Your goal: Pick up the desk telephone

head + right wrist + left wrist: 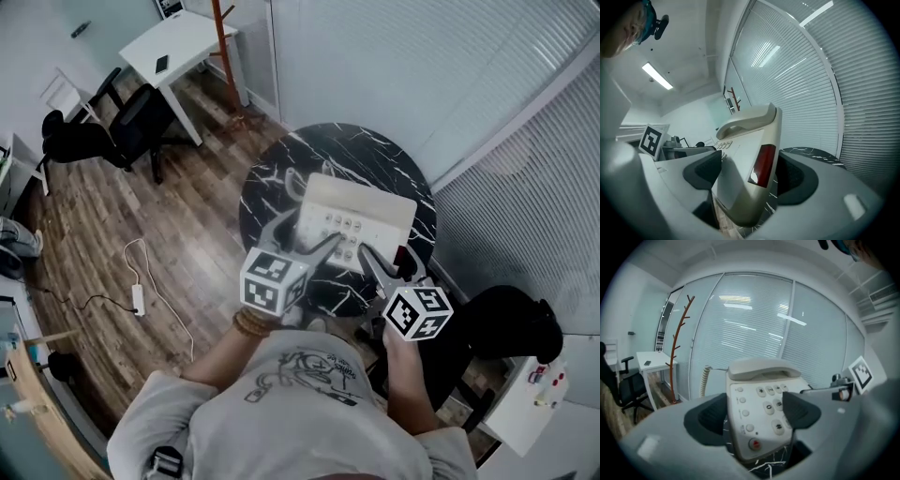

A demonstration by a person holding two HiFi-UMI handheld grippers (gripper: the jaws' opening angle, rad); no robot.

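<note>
A beige desk telephone (361,202) with its handset (761,367) in the cradle hangs above the round black marble table (281,169), carried between both grippers. My left gripper (305,234) clamps the phone's near left corner; in the left gripper view (754,416) its pads sit on either side of the keypad end. My right gripper (384,261) grips the near right edge; in the right gripper view (747,176) the body, with a dark red panel (761,164), is wedged between the pads. A coiled cord (705,379) hangs at the phone's far left.
Glass walls with blinds run behind the table. A wooden coat stand (225,56), a white desk (178,47) and a black office chair (131,127) stand at the left. A power strip (139,298) with its cable lies on the wood floor. Another black chair (506,323) is at the right.
</note>
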